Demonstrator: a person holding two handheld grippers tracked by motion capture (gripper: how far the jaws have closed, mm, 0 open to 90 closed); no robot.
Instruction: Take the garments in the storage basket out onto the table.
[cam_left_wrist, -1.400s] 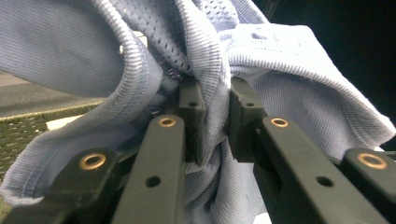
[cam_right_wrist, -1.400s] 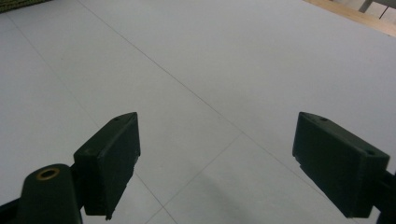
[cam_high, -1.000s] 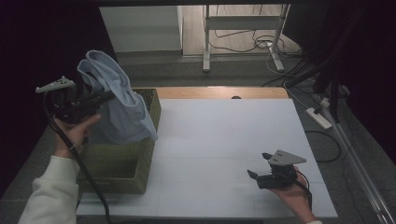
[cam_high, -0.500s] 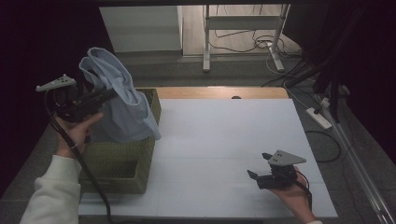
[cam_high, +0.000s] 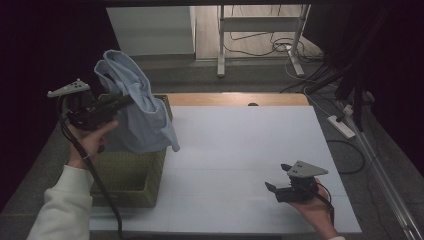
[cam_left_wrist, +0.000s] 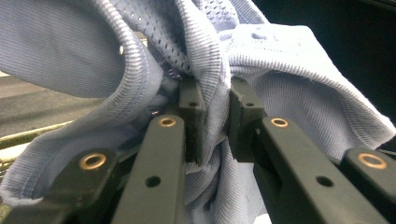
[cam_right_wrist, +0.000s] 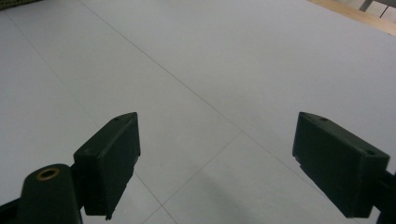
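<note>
Smooth white table (cam_high: 240, 150); left hand-held gripper (cam_high: 122, 101) pinches ribbed blue garment (cam_high: 142, 120).

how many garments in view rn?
1: a light blue garment pinched in the left gripper, hanging over the green basket. More may lie inside the basket, hidden behind it.

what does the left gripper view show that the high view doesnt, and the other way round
Left gripper view alone: close up, the left gripper has its black pads pinching a bunched fold of the light blue garment, with its ribbed knit and mesh lining visible.

High view alone: the green basket under the hanging garment, the white table, and the right gripper resting open above the table near its front edge.

Both: the garment clamped in the left gripper, lifted above the basket.
</note>
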